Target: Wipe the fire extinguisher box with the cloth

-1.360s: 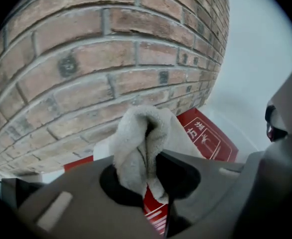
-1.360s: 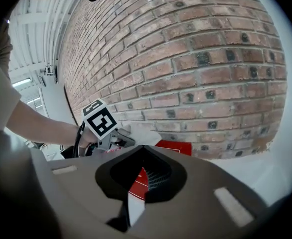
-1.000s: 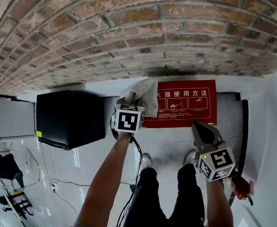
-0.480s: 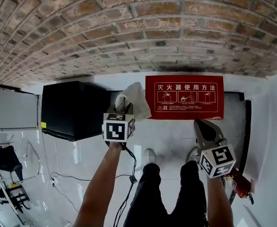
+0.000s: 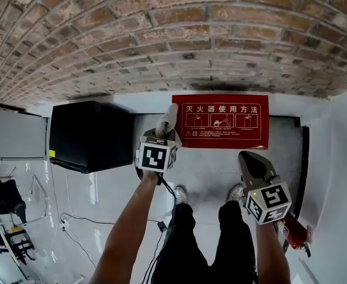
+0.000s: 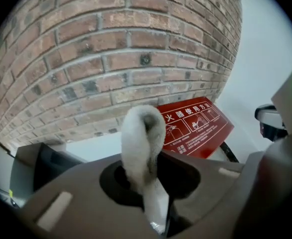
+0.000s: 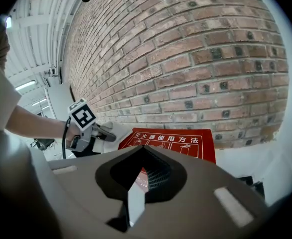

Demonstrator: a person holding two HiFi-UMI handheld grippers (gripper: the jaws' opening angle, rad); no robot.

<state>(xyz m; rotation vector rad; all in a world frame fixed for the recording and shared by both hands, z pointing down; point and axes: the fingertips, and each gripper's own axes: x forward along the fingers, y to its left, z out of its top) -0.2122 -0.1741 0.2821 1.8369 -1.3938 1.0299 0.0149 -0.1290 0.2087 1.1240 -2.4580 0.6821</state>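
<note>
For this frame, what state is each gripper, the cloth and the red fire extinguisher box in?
left gripper: shut on the cloth.
right gripper: shut, empty, held short of the box.
cloth: bunched, sticking out past the left gripper's jaws, beside the box's left edge.
fire extinguisher box: closed, on the floor against the brick wall, printed red face uncovered.

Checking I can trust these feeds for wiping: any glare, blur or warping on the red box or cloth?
Head view: fisheye bows the brick wall into an arc; the fire extinguisher box is evenly lit, no glare, print legible. Left gripper view: the cloth sits close and soft, covering the box's left edge. Right gripper view: black corners, box print sharp.
</note>
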